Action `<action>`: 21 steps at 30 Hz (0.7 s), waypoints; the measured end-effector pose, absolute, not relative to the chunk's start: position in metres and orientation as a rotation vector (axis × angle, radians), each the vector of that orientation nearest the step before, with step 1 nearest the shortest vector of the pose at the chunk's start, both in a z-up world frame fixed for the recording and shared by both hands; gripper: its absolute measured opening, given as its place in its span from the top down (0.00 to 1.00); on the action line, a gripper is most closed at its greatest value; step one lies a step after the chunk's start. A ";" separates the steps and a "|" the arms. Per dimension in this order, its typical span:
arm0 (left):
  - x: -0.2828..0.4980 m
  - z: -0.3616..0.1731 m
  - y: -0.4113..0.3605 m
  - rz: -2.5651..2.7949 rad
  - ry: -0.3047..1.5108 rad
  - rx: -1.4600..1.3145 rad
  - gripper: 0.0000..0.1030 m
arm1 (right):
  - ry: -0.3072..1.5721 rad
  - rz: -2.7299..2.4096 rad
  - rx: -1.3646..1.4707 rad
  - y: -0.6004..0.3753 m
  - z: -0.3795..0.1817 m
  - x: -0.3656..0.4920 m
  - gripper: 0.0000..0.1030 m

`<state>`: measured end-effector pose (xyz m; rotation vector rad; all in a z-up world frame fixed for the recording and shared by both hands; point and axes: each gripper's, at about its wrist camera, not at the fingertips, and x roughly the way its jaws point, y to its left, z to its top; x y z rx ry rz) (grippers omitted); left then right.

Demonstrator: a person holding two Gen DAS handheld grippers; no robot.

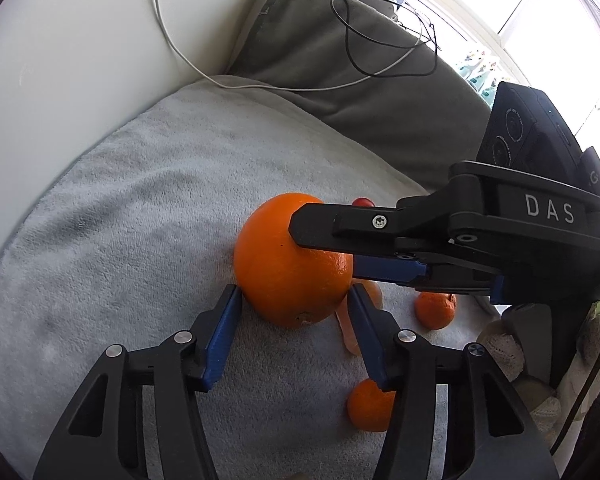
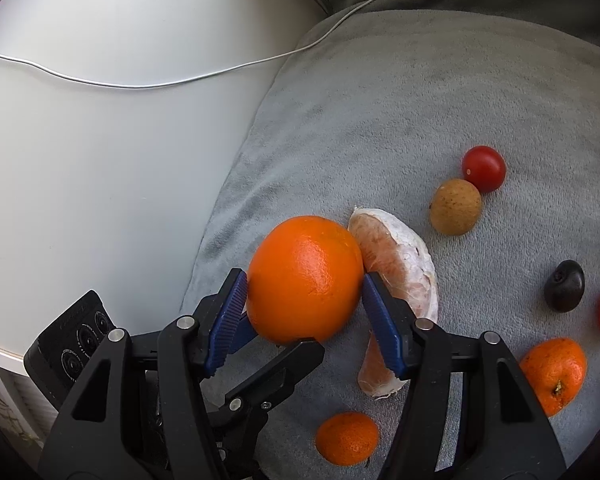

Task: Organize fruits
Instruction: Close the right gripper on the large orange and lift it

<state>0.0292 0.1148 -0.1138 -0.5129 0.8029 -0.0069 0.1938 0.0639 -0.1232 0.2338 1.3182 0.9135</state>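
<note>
A large orange (image 2: 304,276) is over the grey towel (image 2: 380,100); whether it rests on the towel I cannot tell. My right gripper (image 2: 304,280) is shut on it, with its blue pads pressed on the left and right flanks. In the left wrist view the same orange (image 1: 284,264) sits between the tips of my left gripper (image 1: 294,292), whose pads touch its lower sides. The right gripper (image 1: 332,248) reaches in from the right across the orange's top. One left finger (image 2: 296,354) shows under the orange in the right wrist view.
A peeled citrus segment (image 2: 396,264) lies just right of the orange. Two mandarins (image 2: 347,438) (image 2: 554,374), a cherry tomato (image 2: 484,168), a brown round fruit (image 2: 455,207) and a dark fruit (image 2: 564,286) lie scattered. A white cable (image 2: 140,85) crosses the white tabletop (image 2: 100,160).
</note>
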 end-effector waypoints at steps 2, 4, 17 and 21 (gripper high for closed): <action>0.030 -0.113 0.113 0.001 0.805 -0.491 0.48 | 1.315 0.912 0.235 0.064 -0.124 0.193 0.39; 0.031 -0.113 0.110 0.008 0.805 -0.473 0.48 | 1.309 0.913 0.230 0.064 -0.123 0.192 0.39; 0.023 -0.106 0.100 0.021 0.787 -0.425 0.48 | 1.282 0.929 0.241 0.050 -0.114 0.187 0.40; 0.024 -0.100 0.095 0.015 0.776 -0.407 0.48 | 1.259 0.928 0.244 0.041 -0.106 0.184 0.40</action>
